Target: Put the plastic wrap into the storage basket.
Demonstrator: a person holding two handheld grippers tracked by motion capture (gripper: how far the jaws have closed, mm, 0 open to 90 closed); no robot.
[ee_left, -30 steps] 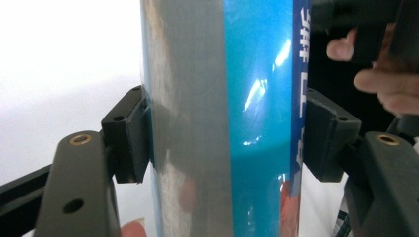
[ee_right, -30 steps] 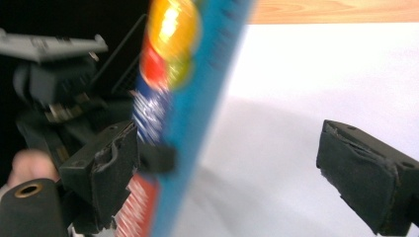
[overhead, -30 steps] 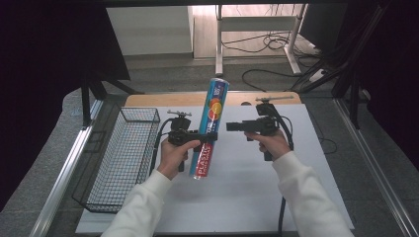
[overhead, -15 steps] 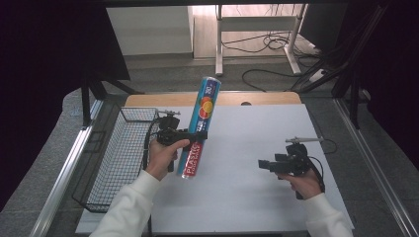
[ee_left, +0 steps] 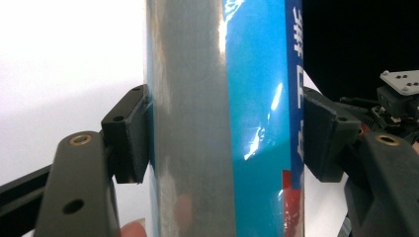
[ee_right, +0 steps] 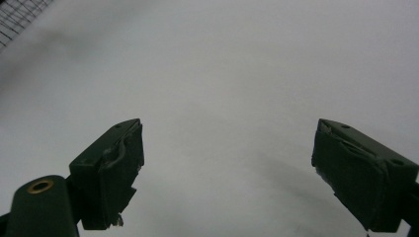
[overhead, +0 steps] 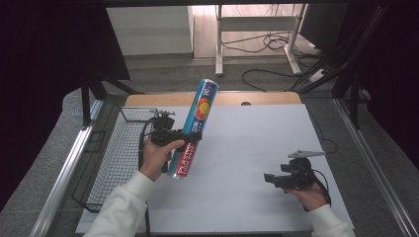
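Note:
A tall tube can [overhead: 193, 129], blue at the top and red at the bottom, is held tilted above the left part of the white table [overhead: 257, 133]. My left gripper [overhead: 184, 140] is shut on its middle; in the left gripper view both pads [ee_left: 131, 133] press the can [ee_left: 222, 118]. My right gripper [overhead: 269, 178] hangs low over the table's front right, well apart from the can. It points left and is open. Its jaws have just closed a little, and between them [ee_right: 227, 168] there is only bare table.
A black wire basket [overhead: 118, 158] stands along the table's left edge, just left of my left hand; its corner [ee_right: 20, 15] appears in the right gripper view. Metal rails run along both sides of the table. Cables lie on the floor behind.
My right gripper has left the can's side and swung down to the front right of the table. The left gripper has shifted the can slightly left, toward the basket.

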